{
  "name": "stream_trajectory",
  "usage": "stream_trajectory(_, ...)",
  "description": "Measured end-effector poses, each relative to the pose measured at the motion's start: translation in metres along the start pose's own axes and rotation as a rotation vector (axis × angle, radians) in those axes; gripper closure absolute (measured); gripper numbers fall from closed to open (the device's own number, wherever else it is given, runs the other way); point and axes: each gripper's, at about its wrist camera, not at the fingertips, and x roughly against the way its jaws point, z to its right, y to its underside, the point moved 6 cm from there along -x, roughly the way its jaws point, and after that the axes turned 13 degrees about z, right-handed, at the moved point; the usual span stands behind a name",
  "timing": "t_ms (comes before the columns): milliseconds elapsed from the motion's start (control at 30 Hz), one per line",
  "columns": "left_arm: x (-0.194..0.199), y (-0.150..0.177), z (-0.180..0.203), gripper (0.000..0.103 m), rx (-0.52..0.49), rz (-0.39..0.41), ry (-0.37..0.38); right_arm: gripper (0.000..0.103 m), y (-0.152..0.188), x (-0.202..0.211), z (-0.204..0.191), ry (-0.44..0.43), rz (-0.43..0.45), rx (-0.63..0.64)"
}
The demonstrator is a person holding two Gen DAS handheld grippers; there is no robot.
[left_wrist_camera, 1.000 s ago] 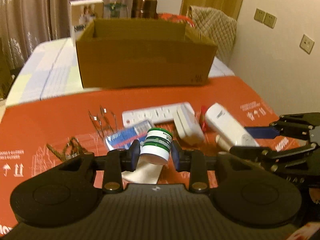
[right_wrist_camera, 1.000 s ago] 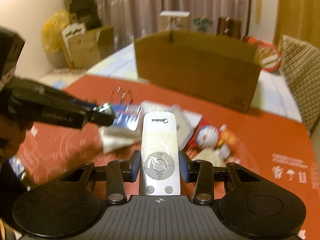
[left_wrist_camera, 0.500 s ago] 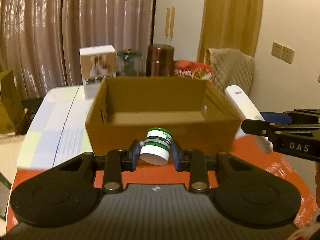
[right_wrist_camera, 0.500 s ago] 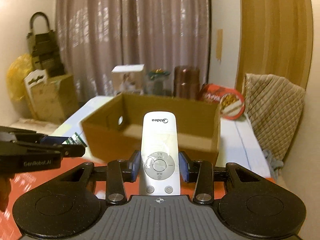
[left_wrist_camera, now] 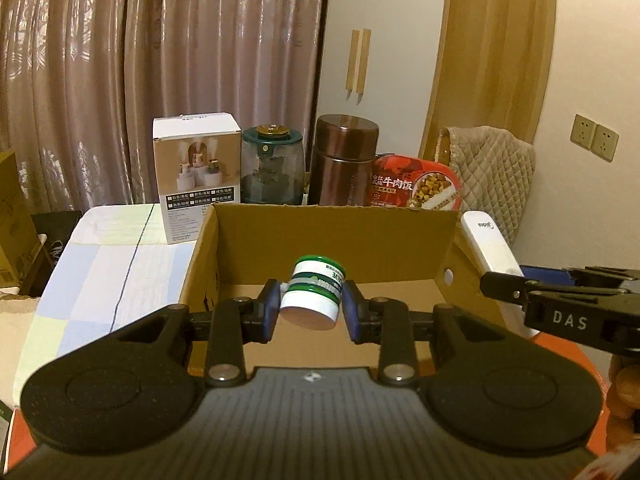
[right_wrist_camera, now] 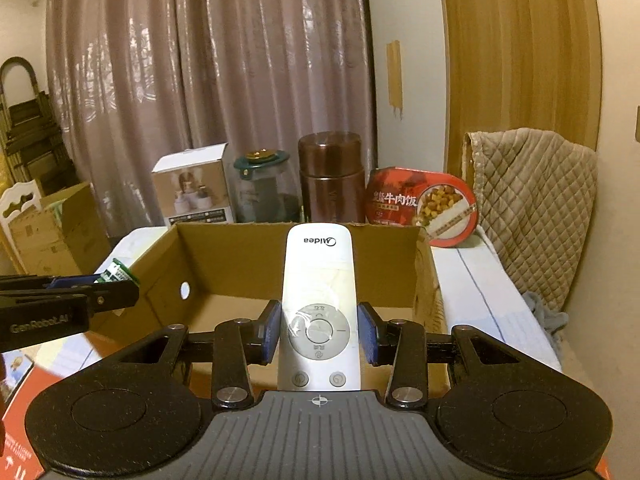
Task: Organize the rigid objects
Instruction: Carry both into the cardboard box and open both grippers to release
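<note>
My left gripper (left_wrist_camera: 310,312) is shut on a small white jar with a green lid (left_wrist_camera: 314,298), tilted, held over the open cardboard box (left_wrist_camera: 336,232). The box's inside looks bare. My right gripper (right_wrist_camera: 319,330) is shut on a white Midea remote control (right_wrist_camera: 319,280), which points into the same box (right_wrist_camera: 240,248). In the left wrist view the remote (left_wrist_camera: 490,250) and the right gripper's arm (left_wrist_camera: 560,304) show over the box's right wall. In the right wrist view the jar (right_wrist_camera: 118,272) and left gripper arm (right_wrist_camera: 60,300) show at the box's left.
Behind the box stand a white product carton (left_wrist_camera: 196,176), a green-lidded glass jar (left_wrist_camera: 272,168), a brown metal canister (left_wrist_camera: 344,160) and a red food tray (left_wrist_camera: 416,184). A quilted chair back (left_wrist_camera: 488,168) is at right. The red table cover (right_wrist_camera: 24,400) lies below.
Both grippers moved forward and up from the cluttered red cover to the box, each still holding its object. The box now fills the middle, with its inside in view.
</note>
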Motion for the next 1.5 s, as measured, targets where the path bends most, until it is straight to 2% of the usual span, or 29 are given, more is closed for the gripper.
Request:
stream_trajectory(200, -0.022, 0.008, -0.002, 0.075, 0.005, -0.024, -0.003, 0.066, 0.003, -0.025, 0.003, 0.003, -0.013, -0.017)
stream_trajectory(433, -0.033, 0.017, 0.001, 0.074, 0.013, -0.035, 0.005, 0.066, 0.012, -0.029, 0.000, -0.007, -0.030, -0.019)
stream_trajectory(533, -0.032, 0.019, -0.001, 0.067, 0.032, -0.037, -0.007, 0.066, 0.013, -0.030, 0.002, -0.003, -0.032, -0.024)
stream_trajectory(1233, -0.028, 0.022, 0.000, 0.067, 0.016, -0.054, -0.015, 0.066, 0.022, -0.031, 0.005, 0.009, -0.055, -0.041)
stream_trajectory(1500, -0.030, 0.025, 0.000, 0.067, 0.008, -0.062, -0.017, 0.065, 0.022, -0.031, 0.008, 0.008, -0.014, -0.054)
